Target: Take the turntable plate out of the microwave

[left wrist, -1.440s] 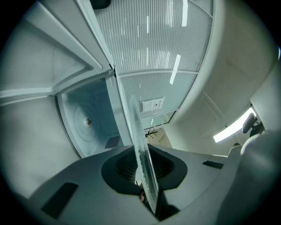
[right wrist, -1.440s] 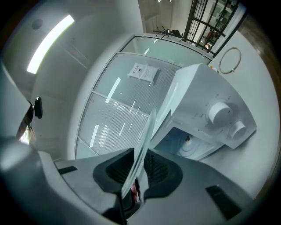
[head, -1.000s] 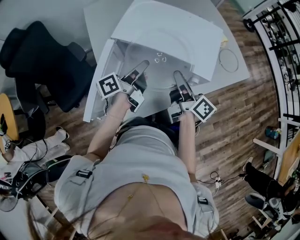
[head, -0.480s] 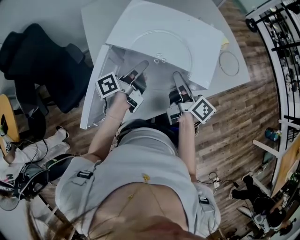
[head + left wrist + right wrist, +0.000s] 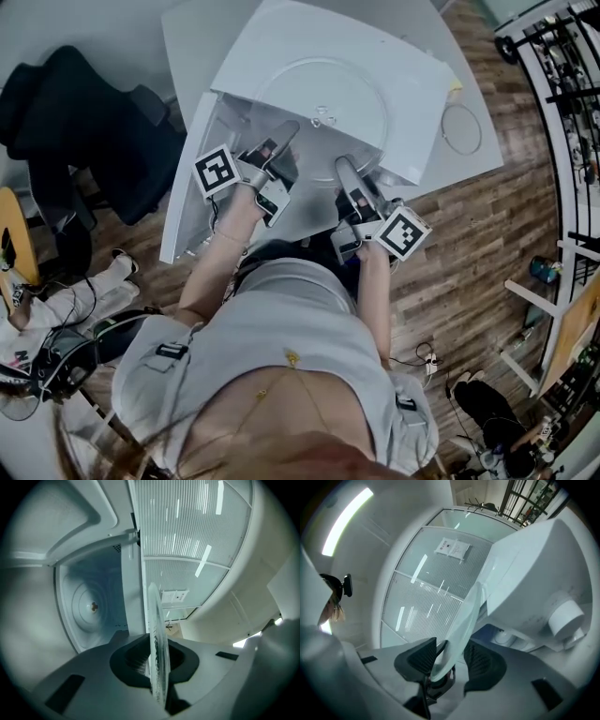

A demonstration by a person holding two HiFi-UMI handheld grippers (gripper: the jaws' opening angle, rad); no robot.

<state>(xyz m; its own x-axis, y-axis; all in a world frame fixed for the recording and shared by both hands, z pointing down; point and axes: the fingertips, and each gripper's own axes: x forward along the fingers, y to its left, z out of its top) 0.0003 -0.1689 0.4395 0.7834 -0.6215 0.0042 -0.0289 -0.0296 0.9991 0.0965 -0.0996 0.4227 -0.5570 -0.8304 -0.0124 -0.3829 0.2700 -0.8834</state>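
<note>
The clear glass turntable plate point(image 5: 319, 94) hangs level at the white microwave's point(image 5: 412, 103) open front. My left gripper point(image 5: 289, 127) is shut on its near left rim; in the left gripper view the plate's edge point(image 5: 156, 634) stands pinched between the dark pads point(image 5: 136, 660). My right gripper point(image 5: 342, 164) is at the near right rim with its jaws opening. There the plate's rim point(image 5: 461, 620) lies between the pads point(image 5: 417, 656) with a gap on each side. The empty cavity with its hub point(image 5: 93, 605) shows behind the plate.
The microwave stands on a white table point(image 5: 473, 155), its door point(image 5: 187, 197) swung open to the left. A thin ring point(image 5: 459, 122) lies on the table to its right. A black office chair point(image 5: 84, 122) stands at the left, on the wood floor point(image 5: 487, 262).
My right gripper has slid back along the rim toward the person, and its jaws have spread off the plate. The left gripper keeps its grip and has rolled slightly.
</note>
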